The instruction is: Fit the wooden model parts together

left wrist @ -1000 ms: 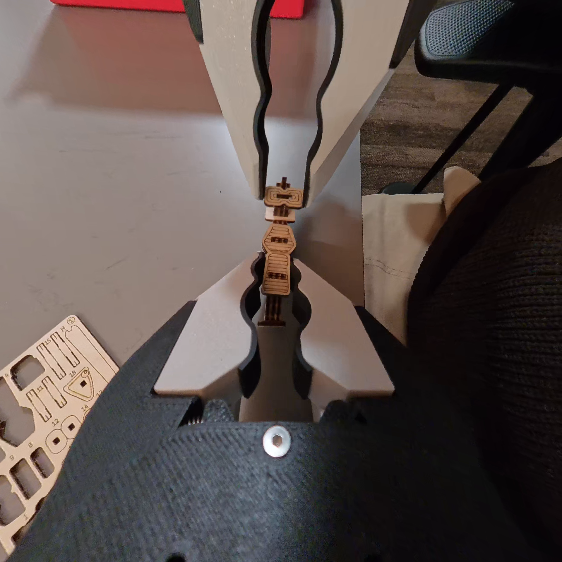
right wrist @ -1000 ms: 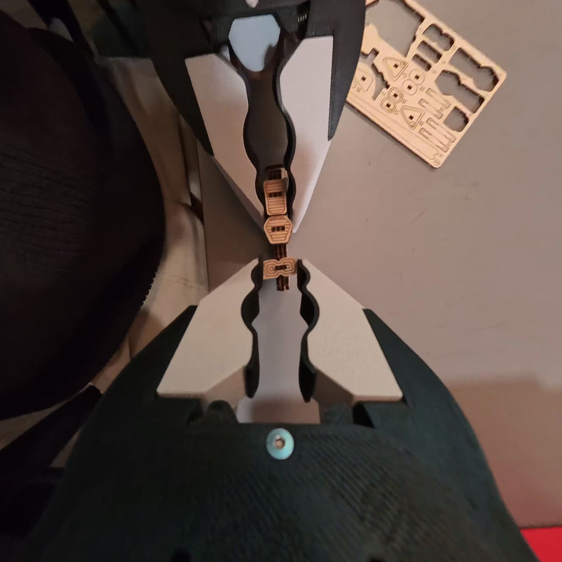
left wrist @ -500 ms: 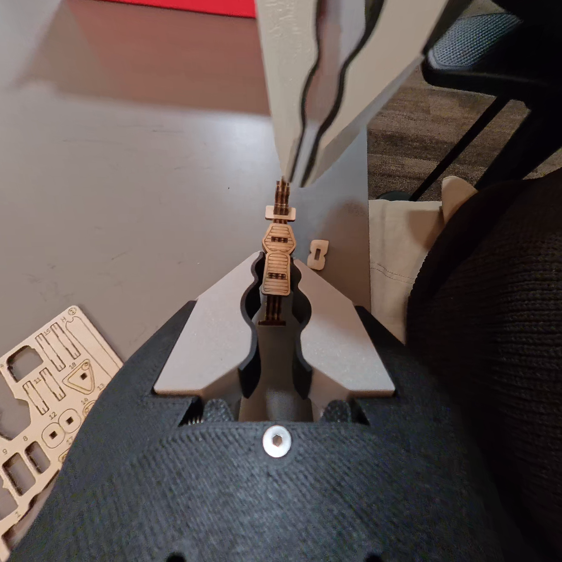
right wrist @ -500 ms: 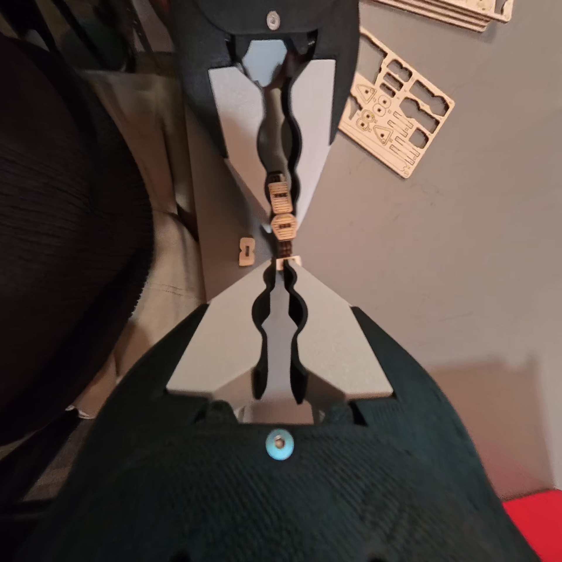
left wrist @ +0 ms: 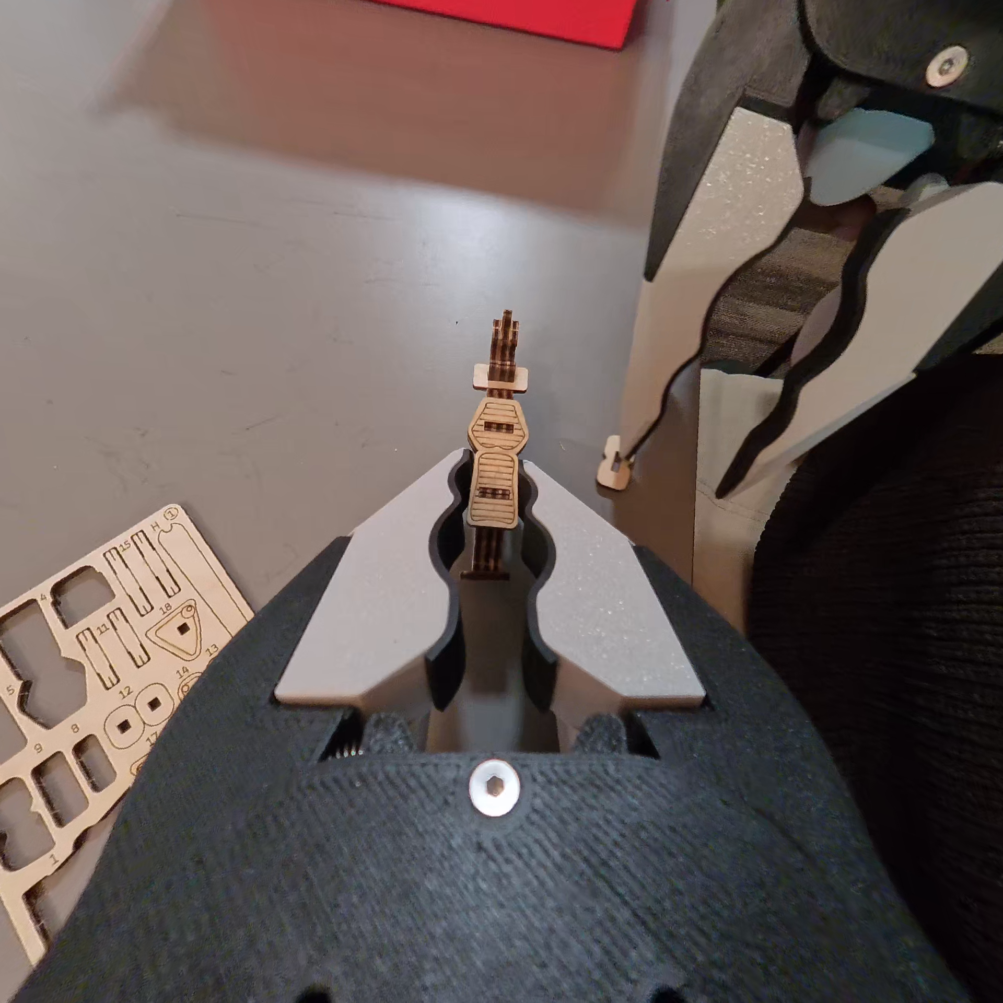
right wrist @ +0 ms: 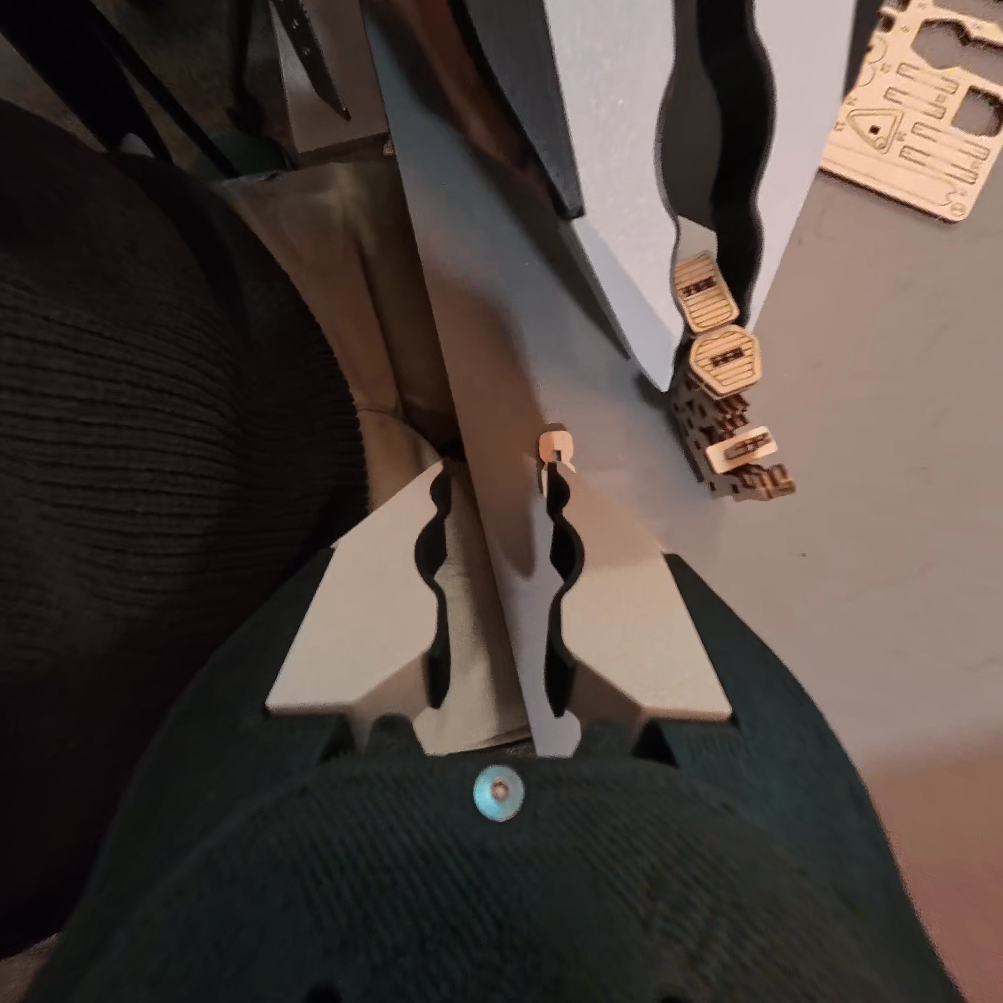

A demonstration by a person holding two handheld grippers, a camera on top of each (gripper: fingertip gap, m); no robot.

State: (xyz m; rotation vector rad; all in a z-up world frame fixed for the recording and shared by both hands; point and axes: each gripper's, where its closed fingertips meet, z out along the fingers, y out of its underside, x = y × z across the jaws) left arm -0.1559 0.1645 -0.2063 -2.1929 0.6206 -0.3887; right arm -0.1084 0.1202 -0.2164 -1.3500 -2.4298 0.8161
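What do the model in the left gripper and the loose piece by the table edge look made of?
Model: thin pale plywood by the look, matte, with dark burnt edges and engraved lines suggesting laser cutting. Loose piece: same pale wood apparently, too small and blurred to be sure. Left gripper grips the model.

grey table (left wrist: 228, 260) | on it: small wooden piece (left wrist: 613, 473), cut-out wooden sheet (left wrist: 103, 640), red object (left wrist: 515, 16)

Both wrist cameras look down their own jaws, close over the grey table (left wrist: 228, 282), facing each other.
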